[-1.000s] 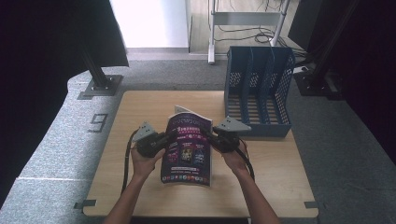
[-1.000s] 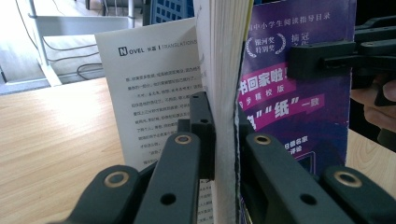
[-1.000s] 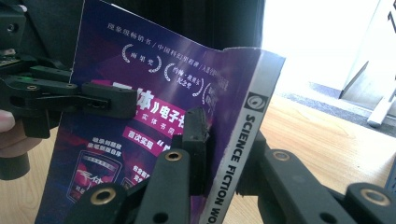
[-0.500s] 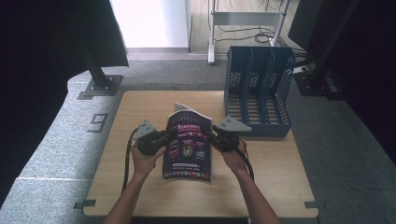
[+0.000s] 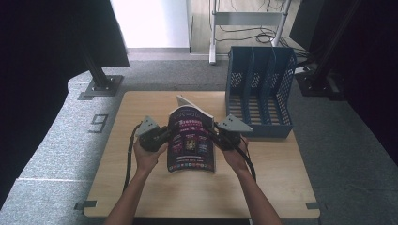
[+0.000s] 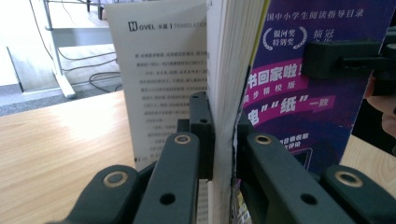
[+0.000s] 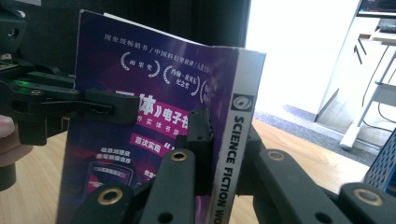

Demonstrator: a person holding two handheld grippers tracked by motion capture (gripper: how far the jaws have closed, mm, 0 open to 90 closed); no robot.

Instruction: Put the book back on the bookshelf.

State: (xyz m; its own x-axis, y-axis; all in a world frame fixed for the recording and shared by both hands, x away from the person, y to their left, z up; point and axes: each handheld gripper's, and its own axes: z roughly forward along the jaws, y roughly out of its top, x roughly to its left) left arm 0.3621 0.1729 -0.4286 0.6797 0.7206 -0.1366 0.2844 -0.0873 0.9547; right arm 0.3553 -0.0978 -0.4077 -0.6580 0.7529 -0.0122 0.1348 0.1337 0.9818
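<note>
Both grippers clench one magazine (image 5: 191,140): the left gripper (image 6: 219,154) on its page edge, the right gripper (image 7: 224,154) on its spine. It has tipped slightly more upright above the table (image 5: 281,187), probably bound for the blue file rack (image 5: 259,93).

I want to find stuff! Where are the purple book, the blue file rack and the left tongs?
purple book (image 5: 191,140), high view, on its cover.
blue file rack (image 5: 259,130), high view, on its front wall.
left tongs (image 6: 223,140), left gripper view, midway between their tips, shut on the book's page edge.
</note>
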